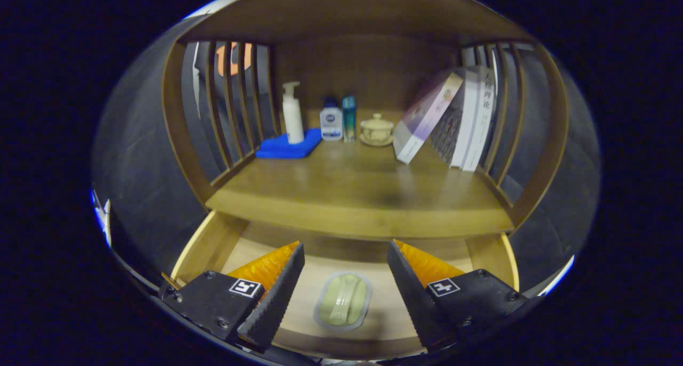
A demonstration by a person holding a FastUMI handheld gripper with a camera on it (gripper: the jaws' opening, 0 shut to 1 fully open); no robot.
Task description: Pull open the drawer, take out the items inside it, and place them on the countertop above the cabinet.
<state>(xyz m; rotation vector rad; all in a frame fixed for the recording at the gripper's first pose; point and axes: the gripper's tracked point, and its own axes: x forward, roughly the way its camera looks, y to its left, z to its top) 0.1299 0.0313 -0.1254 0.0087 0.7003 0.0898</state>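
A wooden shelf [352, 190] with slatted sides [235, 104] fills the middle of the frame, its back panel [368, 72] dim. Dark cloth wall [139, 158] shows left and right; light is low and warm.

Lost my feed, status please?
Claw open, over open drawer. Pale oval item lies between the fingers, ungripped. Nothing blocking.

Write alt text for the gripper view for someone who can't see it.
The open gripper hovers over a pulled-out wooden drawer, its fingers either side of a pale green oval dish lying inside. Beyond them, the countertop holds a pump bottle, two small bottles, a lidded cup and leaning books.
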